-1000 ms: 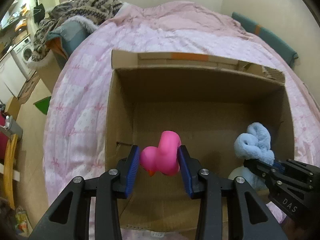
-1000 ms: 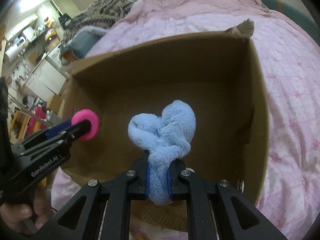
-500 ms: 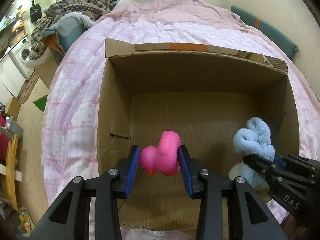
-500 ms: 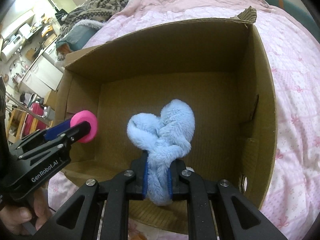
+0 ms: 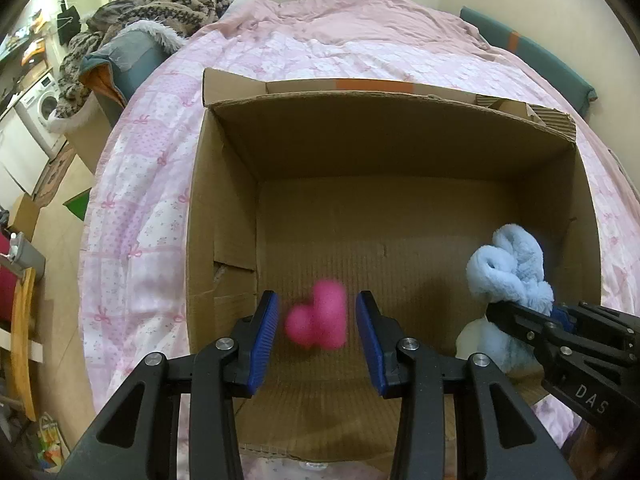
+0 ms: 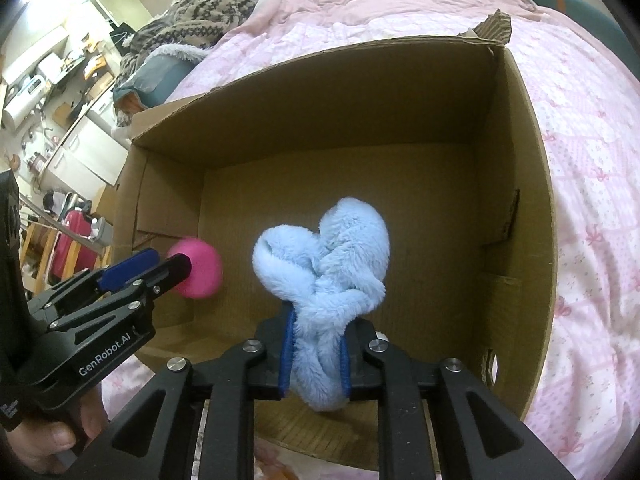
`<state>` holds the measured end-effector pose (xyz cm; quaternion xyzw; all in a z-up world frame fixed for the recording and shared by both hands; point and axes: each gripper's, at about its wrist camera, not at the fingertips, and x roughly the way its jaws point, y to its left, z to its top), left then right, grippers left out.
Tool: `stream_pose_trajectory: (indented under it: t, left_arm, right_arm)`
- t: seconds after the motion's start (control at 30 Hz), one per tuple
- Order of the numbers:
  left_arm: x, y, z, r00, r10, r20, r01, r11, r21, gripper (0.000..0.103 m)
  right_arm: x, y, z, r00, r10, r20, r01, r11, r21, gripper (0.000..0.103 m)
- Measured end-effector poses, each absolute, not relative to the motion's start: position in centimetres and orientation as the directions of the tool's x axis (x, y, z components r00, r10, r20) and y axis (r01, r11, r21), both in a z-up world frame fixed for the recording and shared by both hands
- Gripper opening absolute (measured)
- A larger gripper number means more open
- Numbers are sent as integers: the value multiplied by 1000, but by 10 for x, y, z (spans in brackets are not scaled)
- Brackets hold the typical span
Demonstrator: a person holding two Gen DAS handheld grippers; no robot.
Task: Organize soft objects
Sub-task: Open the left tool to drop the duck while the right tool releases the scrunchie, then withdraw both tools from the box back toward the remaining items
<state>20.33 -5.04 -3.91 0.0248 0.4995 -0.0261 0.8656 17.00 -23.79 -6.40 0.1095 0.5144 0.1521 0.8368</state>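
An open cardboard box (image 5: 224,208) (image 6: 516,184) sits on a pink quilted bed. My left gripper (image 5: 316,330) hangs over the box's near left part; its blue pads are spread apart and a pink soft toy (image 5: 318,320), blurred, is between them without touching, dropping into the box. The toy also shows in the right wrist view (image 6: 200,268). My right gripper (image 6: 316,350) is shut on a light blue plush toy (image 6: 324,272) above the box's near right; it also shows in the left wrist view (image 5: 508,272).
The pink quilt (image 5: 152,152) surrounds the box. A pile of knitted clothes and a grey cushion (image 5: 132,52) lie at the bed's far left. A teal headboard pad (image 5: 532,56) lines the right wall. Floor and furniture are at the left.
My left gripper has opened and let go of the pink toy, which now falls between the pads. Both grippers have moved closer over the box. The right one still holds the blue plush.
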Motion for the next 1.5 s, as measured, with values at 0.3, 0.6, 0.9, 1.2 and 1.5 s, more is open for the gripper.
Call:
stream_pose_trajectory:
  t: [0.3,0.6,0.9,1.2,1.5]
  left_arm:
    - [202,-51,-38,500,-27,-866,80,997,15,39]
    - [199,-49,-28,532,-30,-846,79,997,14,67]
    - [196,-43,-20,546,-29,-837,51,999,-1,68]
    - [181,-36,-8,560,-20,-828,37,999,1,68]
    - [153,-23,-4,547,-15,-837,21,1000,-5,68]
  right_arm:
    - [169,-240,-61,435,379,-817,-141,925,353,26]
    - [163,-250,-38,537,404,-741,-131,907,400,73]
    - [161,-259,-26,582,387,-715,-119,911,396,76]
    - [153,-258,-19,592,380,-710,-124,914,386,76]
    - [130,-253,-20,572,369,-732,-128,922,365,76]
